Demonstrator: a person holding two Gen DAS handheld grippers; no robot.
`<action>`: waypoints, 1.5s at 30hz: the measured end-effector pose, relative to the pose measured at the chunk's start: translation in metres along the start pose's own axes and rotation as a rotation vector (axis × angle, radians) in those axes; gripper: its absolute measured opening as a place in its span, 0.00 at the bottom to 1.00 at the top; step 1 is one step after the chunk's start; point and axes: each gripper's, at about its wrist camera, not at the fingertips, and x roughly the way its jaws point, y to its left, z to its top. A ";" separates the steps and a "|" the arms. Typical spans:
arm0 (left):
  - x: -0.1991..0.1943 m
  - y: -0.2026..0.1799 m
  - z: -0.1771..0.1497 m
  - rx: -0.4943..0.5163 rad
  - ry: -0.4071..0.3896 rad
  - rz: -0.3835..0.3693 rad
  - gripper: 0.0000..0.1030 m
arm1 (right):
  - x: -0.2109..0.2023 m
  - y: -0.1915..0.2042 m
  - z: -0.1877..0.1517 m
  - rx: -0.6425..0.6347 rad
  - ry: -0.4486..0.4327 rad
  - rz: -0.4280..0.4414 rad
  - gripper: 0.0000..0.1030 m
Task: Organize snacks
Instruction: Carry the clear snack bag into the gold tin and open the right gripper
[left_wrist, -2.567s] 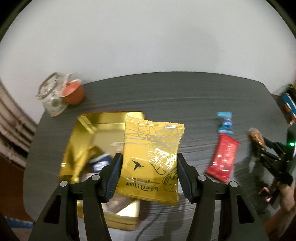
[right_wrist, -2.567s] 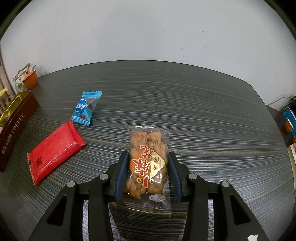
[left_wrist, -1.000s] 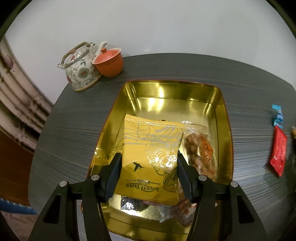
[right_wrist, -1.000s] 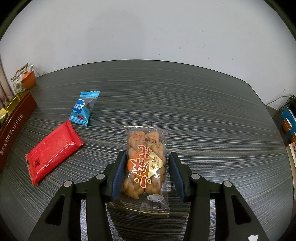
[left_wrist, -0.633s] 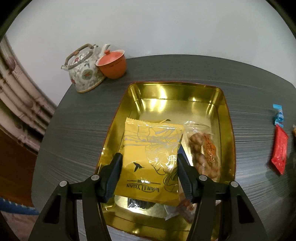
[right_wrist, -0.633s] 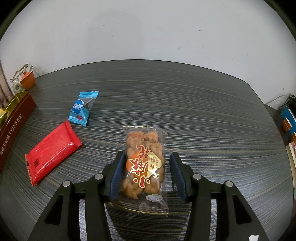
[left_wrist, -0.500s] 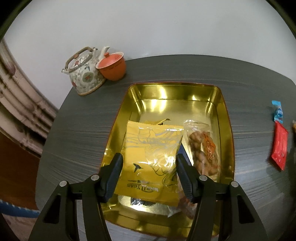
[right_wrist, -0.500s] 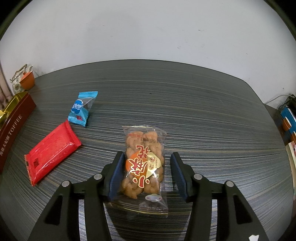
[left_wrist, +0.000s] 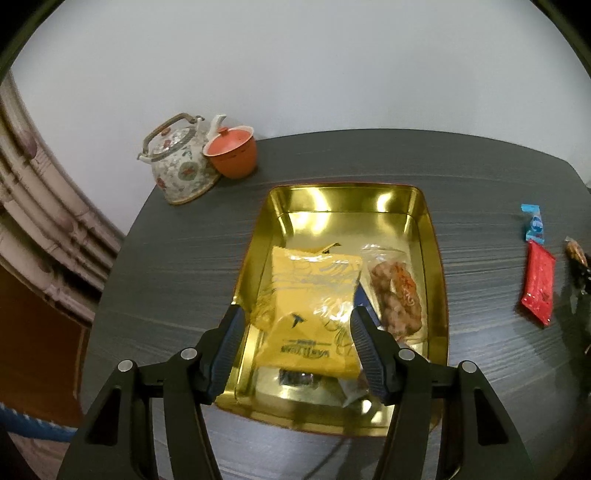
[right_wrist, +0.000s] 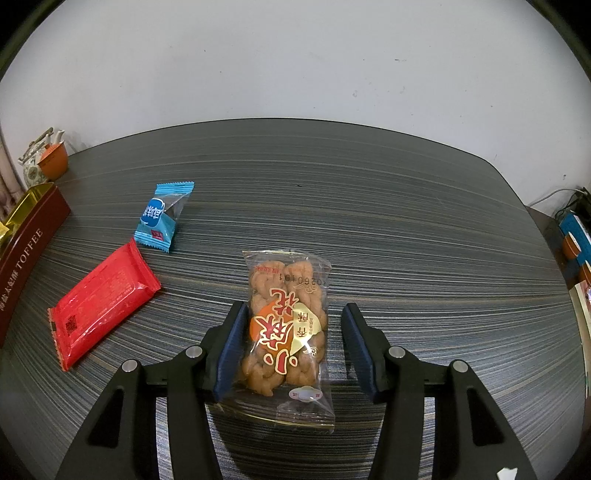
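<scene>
Snacks go into the tin: the left gripper (left_wrist: 296, 312) hangs above the open gold tin (left_wrist: 343, 192) on a dark striped table (left_wrist: 184, 258), its jaws spread and released. The yellow foil packet (left_wrist: 306, 306) lies inside the tin beneath them, clear of the left pad, while the right pad overlaps its edge in this view. Beside it, toward the tin's right wall, rests a clear bag of fried dough twists (left_wrist: 397, 291). More wrappers peek out from under the yellow packet's near end, too hidden to name. A flowered teapot (left_wrist: 181, 162) and an orange lidded cup (left_wrist: 232, 151) stand touching each other at the table's far left corner.

Across the table, the right gripper (right_wrist: 294, 308) points down at a second clear packet of dough twists (right_wrist: 286, 325), which lies flat on the wood between its jaws. Those jaws have just been opening and now stand loose: the left pad sits right against the wrapper's edge, and the right pad is plainly apart from it (bare tabletop shows in the gap).

To the left of that packet lie a red foil packet (right_wrist: 103, 299) and, just beyond it, a small blue-wrapped candy (right_wrist: 160, 218). The tin's maroon side, lettered TOFFEE, shows at the far left edge of this view.
</scene>
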 end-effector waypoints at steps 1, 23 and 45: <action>-0.001 0.002 -0.002 -0.004 -0.001 0.002 0.59 | 0.000 0.000 0.000 0.001 0.000 0.001 0.48; 0.001 0.055 -0.054 -0.122 -0.022 0.037 0.72 | -0.006 0.028 0.009 -0.029 0.034 -0.068 0.35; 0.004 0.093 -0.055 -0.253 -0.007 0.101 0.77 | -0.080 0.245 0.039 -0.267 -0.083 0.324 0.35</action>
